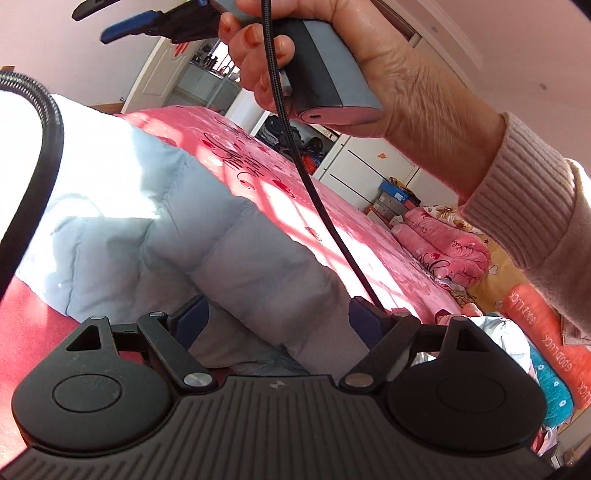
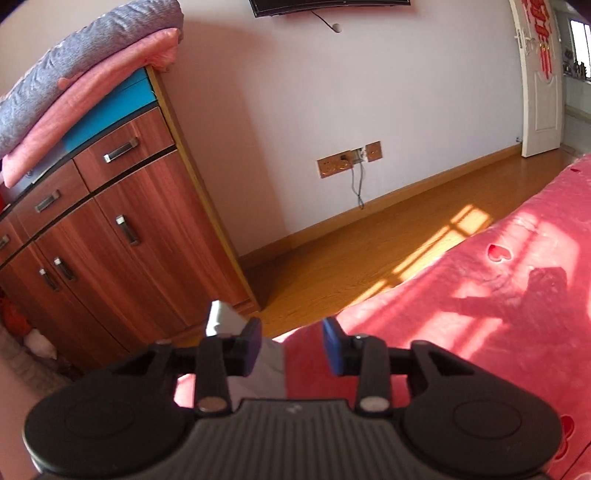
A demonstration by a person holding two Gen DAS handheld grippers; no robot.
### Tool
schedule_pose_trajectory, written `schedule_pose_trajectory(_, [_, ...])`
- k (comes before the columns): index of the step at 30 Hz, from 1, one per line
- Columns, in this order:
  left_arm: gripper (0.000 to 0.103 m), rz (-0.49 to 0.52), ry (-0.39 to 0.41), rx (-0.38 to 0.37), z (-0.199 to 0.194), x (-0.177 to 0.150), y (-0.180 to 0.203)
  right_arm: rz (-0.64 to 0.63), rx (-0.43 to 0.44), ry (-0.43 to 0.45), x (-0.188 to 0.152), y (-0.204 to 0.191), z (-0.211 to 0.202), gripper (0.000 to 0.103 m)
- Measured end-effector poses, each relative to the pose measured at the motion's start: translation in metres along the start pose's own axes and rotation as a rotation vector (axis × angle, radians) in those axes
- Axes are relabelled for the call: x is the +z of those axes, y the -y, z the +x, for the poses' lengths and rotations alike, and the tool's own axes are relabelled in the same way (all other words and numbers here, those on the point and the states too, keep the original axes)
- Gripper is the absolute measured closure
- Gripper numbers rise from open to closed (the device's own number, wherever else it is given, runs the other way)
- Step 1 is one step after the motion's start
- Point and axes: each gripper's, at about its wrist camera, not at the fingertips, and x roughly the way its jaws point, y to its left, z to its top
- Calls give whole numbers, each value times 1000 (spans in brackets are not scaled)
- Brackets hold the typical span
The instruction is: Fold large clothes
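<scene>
Left wrist view is showing the left gripper (image 1: pixel 280 317) with its blue fingers (image 1: pixel 192 317) standing wide apart and gripping nothing. Between and beyond them a pale blue quilted down jacket (image 1: pixel 155 229) is lying spread on the pink bedspread (image 1: pixel 280 199), sunlit at its far left part. Above, a hand (image 1: pixel 373 74) in a pink ribbed sleeve (image 1: pixel 532 221) is holding the grey handle of the right gripper (image 1: pixel 125 20), whose fingers are pointing left; a braided black cable (image 1: pixel 295 147) is hanging down from it. Folded pink bedding (image 1: pixel 443 243) is piled at the right edge.

Right wrist view is looking past the right gripper (image 2: pixel 291 343) toward a wooden cabinet (image 2: pixel 122 221), the wood floor (image 2: pixel 369 251) and a white door (image 2: pixel 539 81). Its fingers (image 2: pixel 332 347) are standing partly open; a light grey piece of the jacket (image 2: pixel 269 362) is lying between them, against the left finger and clear of the right one, so nothing is clamped. The pink bedspread is filling the lower right.
</scene>
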Motion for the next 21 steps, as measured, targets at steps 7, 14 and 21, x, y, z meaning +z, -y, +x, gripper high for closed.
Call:
schedule_pose_trajectory(7, [1, 12, -54, -32, 4, -5, -4, 102, -172, 181, -34, 33, -80, 35])
schedule_pose_trajectory(14, [1, 126, -101, -158, 10, -13, 28, 172, -436, 344, -129, 41, -237, 19])
schedule_pose_trajectory(21, [1, 250, -187, -248, 11, -34, 61, 216, -805, 355, -269, 25, -352, 13])
